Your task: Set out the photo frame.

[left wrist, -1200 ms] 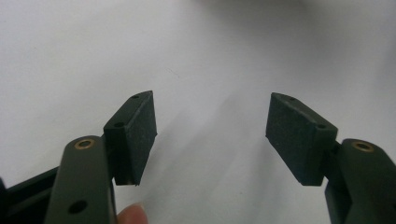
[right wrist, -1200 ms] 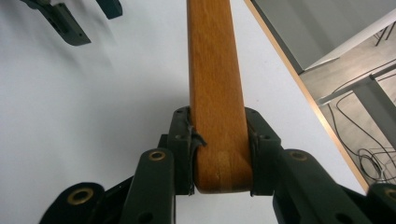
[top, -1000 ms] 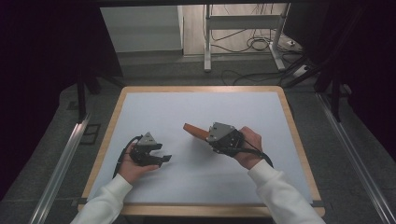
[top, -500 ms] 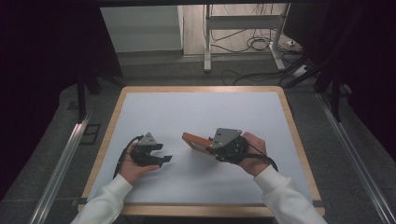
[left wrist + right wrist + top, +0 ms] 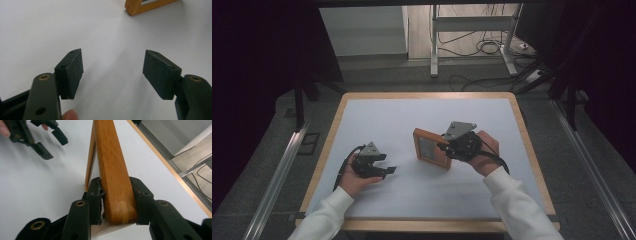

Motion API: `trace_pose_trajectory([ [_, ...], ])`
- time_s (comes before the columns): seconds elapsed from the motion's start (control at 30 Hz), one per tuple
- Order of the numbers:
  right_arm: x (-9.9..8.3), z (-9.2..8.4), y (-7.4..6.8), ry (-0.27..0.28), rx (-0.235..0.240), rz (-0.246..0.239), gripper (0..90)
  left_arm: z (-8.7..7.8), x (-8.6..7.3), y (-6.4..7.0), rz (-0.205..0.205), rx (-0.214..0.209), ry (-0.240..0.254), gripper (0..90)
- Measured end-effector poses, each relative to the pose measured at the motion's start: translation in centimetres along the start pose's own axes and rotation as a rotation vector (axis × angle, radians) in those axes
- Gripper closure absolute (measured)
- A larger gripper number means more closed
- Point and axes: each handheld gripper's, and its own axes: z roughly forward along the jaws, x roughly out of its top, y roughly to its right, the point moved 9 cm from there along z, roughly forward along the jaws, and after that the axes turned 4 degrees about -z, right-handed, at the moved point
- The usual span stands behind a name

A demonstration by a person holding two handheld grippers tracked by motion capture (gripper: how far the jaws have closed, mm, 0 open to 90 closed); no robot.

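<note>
Gripping one edge of a rectangular orange-brown wooden picture frame (image 5: 113, 175) between the two black jaws of the right gripper (image 5: 116, 197), pads pressing on both sides of the wood after having just eased a little wider around it. Standing tilted on the white tabletop (image 5: 382, 120) near its middle, that wooden frame (image 5: 431, 148), with its grey inner panel facing the person's left. Wrapping around the right gripper (image 5: 451, 148) from the right side, the person's right hand (image 5: 484, 152), white sleeve reaching in from the bottom edge. Resting well apart to the left, the left gripper (image 5: 388, 171), cradled in the left hand (image 5: 354, 181) low over the table. Standing wide apart with nothing between them, the left gripper's (image 5: 113, 72) black padded fingers (image 5: 72, 72), only bare white surface showing in the gap. Peeking in at the top of the left gripper view, one corner of the wooden frame (image 5: 140, 6), clear of those open jaws.
</note>
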Motion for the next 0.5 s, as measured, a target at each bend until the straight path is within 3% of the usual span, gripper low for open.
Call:
trace_pose_trajectory([
  [0.5,-1.0,2.0,3.4,-0.01,-0.055,0.122,49.8,-0.1,0.2,0.0,0.005,0.004,0.014,31.6],
])
